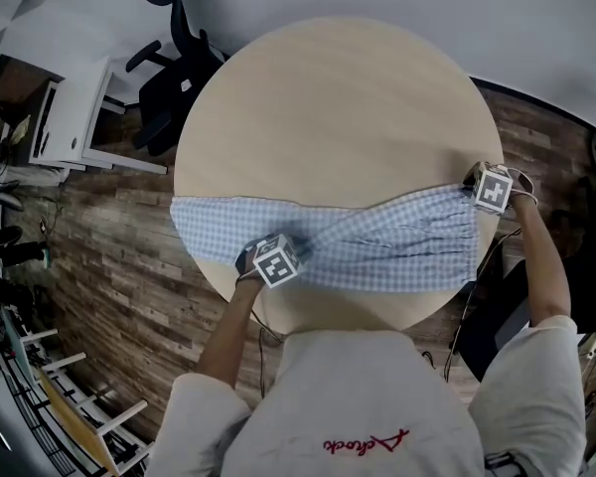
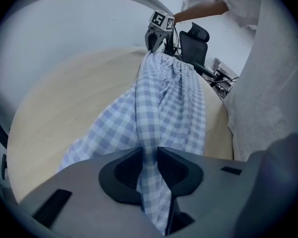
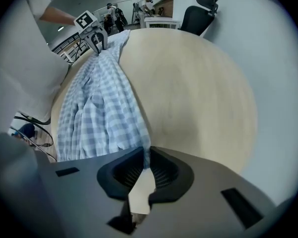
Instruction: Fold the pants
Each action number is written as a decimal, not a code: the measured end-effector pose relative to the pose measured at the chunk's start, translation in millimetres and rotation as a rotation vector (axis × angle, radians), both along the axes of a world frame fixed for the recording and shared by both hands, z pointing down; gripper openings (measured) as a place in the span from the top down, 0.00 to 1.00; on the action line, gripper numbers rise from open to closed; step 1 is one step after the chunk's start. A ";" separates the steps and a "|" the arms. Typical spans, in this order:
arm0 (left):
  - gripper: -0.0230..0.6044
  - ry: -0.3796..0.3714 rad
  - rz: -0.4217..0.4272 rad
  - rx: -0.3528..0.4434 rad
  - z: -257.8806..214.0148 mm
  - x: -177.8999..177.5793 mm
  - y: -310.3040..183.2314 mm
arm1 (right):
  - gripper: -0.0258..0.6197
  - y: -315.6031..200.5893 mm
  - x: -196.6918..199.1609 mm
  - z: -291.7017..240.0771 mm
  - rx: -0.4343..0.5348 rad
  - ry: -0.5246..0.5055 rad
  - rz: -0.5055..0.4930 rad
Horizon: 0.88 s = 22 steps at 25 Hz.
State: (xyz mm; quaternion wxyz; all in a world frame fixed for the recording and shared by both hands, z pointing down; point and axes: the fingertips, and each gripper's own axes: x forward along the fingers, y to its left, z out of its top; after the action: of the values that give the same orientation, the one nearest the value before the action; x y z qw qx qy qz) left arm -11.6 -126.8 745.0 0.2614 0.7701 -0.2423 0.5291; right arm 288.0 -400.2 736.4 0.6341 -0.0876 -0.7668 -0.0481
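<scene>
Left gripper and right gripper are each clamping the checked pants between nearly closed jaws, stretching the cloth between them across the round table, with every fold apparently still waiting to be made.

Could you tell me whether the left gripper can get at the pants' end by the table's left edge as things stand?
Probably not yet: the left gripper is shut on the pants partway along; otherwise nothing blocks the way.
</scene>
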 end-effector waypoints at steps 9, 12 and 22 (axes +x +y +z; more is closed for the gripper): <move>0.83 0.000 0.059 0.047 -24.8 -5.2 2.4 | 0.87 -1.8 5.4 -62.7 0.188 -0.156 0.004; 0.87 0.003 0.096 0.046 -29.3 -2.2 10.2 | 0.87 8.4 13.8 -80.4 0.255 -0.186 0.002; 0.91 -0.031 0.178 0.110 -44.4 -7.3 32.3 | 0.87 57.5 38.6 -115.6 0.441 -0.225 0.027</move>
State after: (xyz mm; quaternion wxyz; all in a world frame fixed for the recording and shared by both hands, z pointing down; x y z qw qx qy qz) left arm -18.9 -94.5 700.6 0.1671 0.7933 -0.2056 0.5481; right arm 326.6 -342.6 620.8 0.5489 0.0691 -0.8047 -0.2152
